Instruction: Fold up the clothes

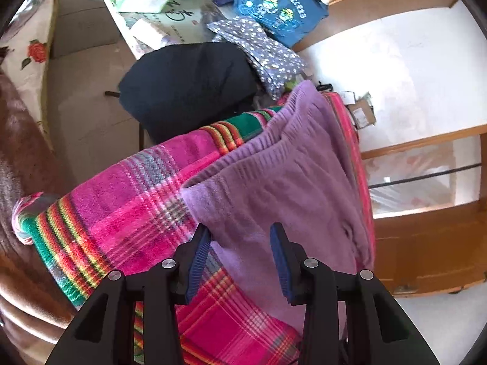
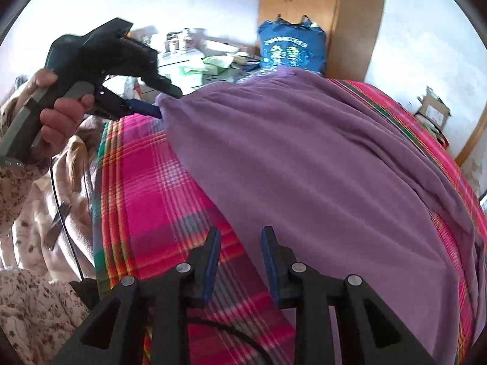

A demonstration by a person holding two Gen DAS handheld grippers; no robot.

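Observation:
A purple fleece garment (image 1: 274, 176) (image 2: 304, 167) lies spread over a pink plaid blanket (image 1: 131, 213) (image 2: 143, 167). My left gripper (image 1: 240, 237) stands open just above the garment's near edge; cloth shows flat under the gap and neither pad presses on it. In the right wrist view a hand (image 2: 57, 121) holds the left gripper (image 2: 168, 102) with its tips at the garment's far left corner. My right gripper (image 2: 240, 237) is open over the line where the purple cloth meets the blanket, with nothing gripped.
Beyond the blanket lie a black garment (image 1: 188, 85) and a dotted blue-grey one (image 1: 261, 51). A blue printed bag (image 1: 280, 9) (image 2: 292, 48) leans by a wooden cabinet (image 1: 426, 249). A table (image 1: 194, 15) holds tissue packs. A cardboard box (image 2: 432, 112) sits on the floor.

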